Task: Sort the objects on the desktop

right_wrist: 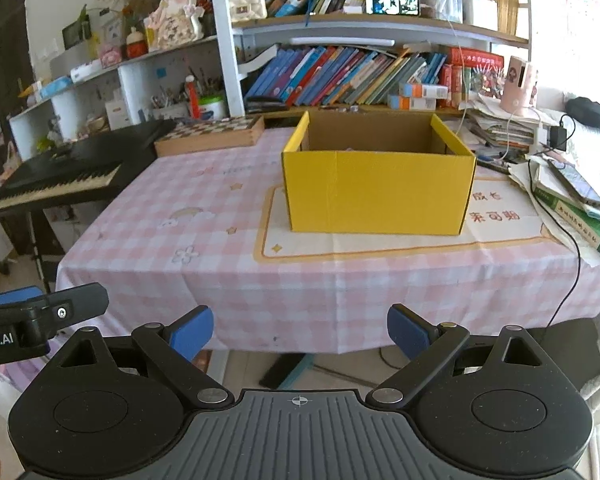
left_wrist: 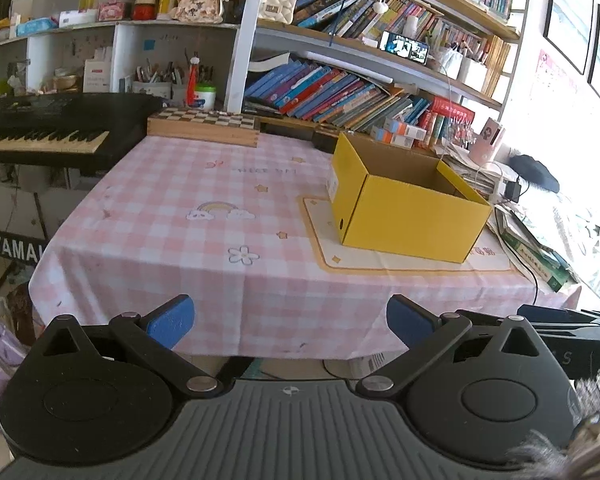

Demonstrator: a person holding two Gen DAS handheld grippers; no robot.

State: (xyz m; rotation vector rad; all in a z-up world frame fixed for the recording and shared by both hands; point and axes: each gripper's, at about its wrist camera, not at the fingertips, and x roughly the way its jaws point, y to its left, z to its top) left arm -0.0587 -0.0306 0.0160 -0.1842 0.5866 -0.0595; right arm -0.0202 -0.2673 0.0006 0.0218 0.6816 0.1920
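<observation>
While both tongs hang short of the table edge, the yellow box [right_wrist: 378, 192] sits on the mat [right_wrist: 380, 246] – dead ahead of the right gripper [right_wrist: 300, 330], ahead-right of the left gripper [left_wrist: 290, 322], long axis approx. crosswise to the right view; right arm nearer. Both w/ jaws spread wide, empty, touching nothing – no loose items seen on the cloth

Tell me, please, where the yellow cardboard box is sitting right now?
The yellow box stands open on the cream mat on the pink checked tablecloth, centre in the right wrist view, right of the chessboard.
</observation>
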